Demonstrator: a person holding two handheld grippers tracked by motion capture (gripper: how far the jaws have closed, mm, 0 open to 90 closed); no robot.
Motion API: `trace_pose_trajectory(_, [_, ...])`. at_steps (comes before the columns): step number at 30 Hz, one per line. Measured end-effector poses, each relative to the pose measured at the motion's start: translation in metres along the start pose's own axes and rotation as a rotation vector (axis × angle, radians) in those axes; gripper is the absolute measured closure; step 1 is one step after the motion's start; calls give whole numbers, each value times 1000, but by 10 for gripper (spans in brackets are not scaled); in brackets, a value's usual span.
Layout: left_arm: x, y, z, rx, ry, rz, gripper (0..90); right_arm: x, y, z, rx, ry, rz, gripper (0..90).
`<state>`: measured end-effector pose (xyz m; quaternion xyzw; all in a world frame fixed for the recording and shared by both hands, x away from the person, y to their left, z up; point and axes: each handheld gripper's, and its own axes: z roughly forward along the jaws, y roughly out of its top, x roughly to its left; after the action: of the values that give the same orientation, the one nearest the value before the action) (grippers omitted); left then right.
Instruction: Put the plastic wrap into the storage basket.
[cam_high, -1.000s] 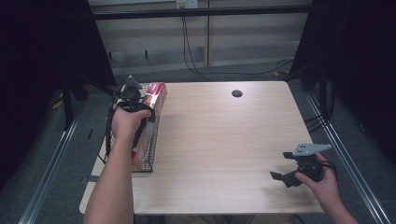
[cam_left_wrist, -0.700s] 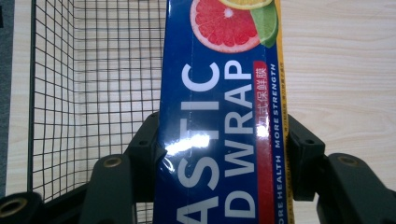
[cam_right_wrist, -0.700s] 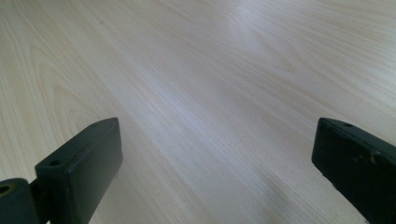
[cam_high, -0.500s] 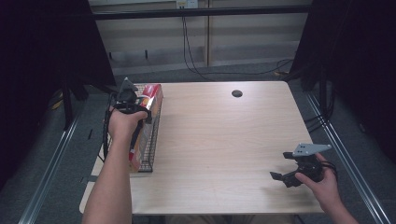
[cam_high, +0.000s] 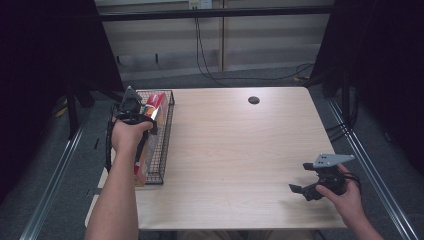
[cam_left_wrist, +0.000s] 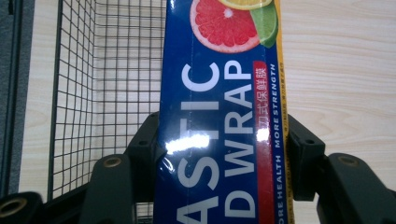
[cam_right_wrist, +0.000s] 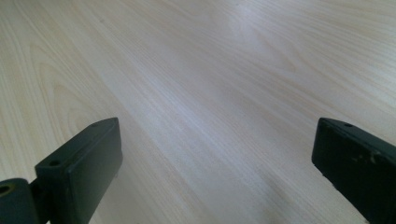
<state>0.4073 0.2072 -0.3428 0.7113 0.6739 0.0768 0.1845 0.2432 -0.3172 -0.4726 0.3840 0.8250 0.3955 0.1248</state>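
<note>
Inside the black wire basket (cam_high: 162, 150), the left gripper (cam_high: 137, 120) clamps a glossy, long plastic-wrap box (cam_left_wrist: 219, 116); right gripper (cam_high: 305, 190) jaws gape over bare bench (cam_high: 240, 150).

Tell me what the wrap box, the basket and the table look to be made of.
Box: likely glossy printed cardboard; sharp straight edges and glare patches on the blue print. Basket: thin dark metal wire in a square grid, probably coated; the table shows through it. Table: pale wood or wood-look laminate, matt to satin; long grain lines with a soft sheen in the right gripper view.
</note>
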Motion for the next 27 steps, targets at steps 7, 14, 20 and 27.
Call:
trace_pose_trajectory(7, [8, -2, 0, -2, 16, -7, 431, 0, 0, 0, 0, 0, -1, 18])
trace_pose_trajectory(14, [12, -3, 2, -1, 17, -25, 431, 1, 0, 1, 10, 2, -3, 18])
trace_pose_trajectory(20, [14, -4, 5, -1, 18, -24, 431, 2, 0, 3, 12, 12, -11, 18])
trace_pose_trajectory(27, [15, -4, 8, -3, 22, -36, 431, 2, 0, 3, 11, 10, -12, 18])
